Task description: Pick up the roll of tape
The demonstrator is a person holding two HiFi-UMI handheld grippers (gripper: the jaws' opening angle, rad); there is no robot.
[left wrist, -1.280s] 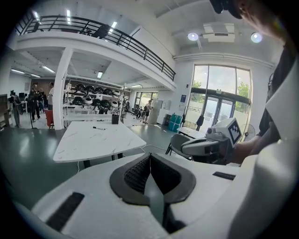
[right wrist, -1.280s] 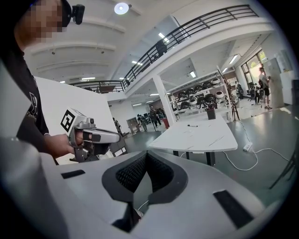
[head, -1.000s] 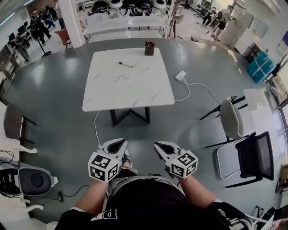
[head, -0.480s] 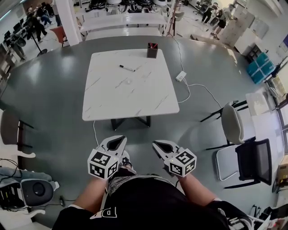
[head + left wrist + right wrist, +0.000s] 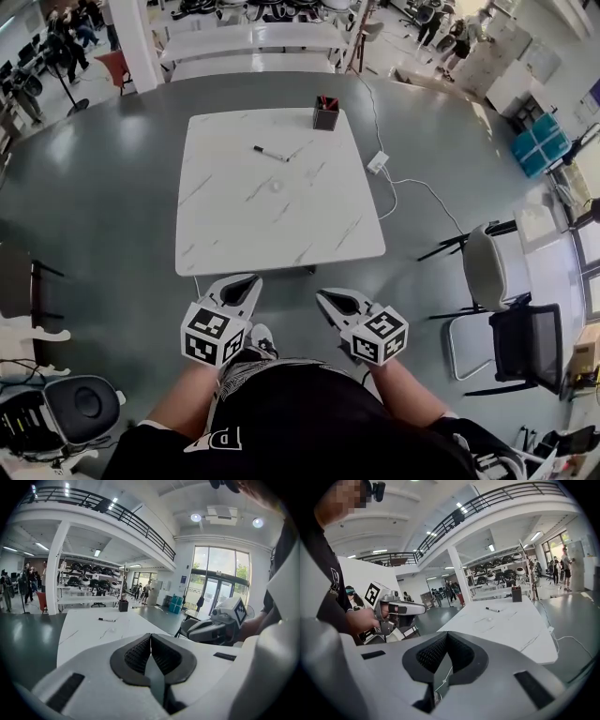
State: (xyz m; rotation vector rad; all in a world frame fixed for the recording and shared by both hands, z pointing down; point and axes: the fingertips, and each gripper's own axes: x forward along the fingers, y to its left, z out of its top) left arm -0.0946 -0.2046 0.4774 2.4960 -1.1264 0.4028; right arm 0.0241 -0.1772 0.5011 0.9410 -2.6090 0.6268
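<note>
Lying near the middle of the desk [image 5: 225,234] is a small pale ring, prob. the roll of tape [image 5: 275,186], w/ nothing touching it. A marker pen [image 5: 269,153] lies toward the far edge, and a pen cup [image 5: 325,113] stands at the far right corner. The left claw [image 5: 251,278] & right claw [image 5: 322,295] are both closed and empty, just off the near edge.

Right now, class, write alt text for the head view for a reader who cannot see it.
Seen from above, a person holds a shut left claw and shut right claw pointing toward a white marble table bearing a marker and a pen holder.
</note>
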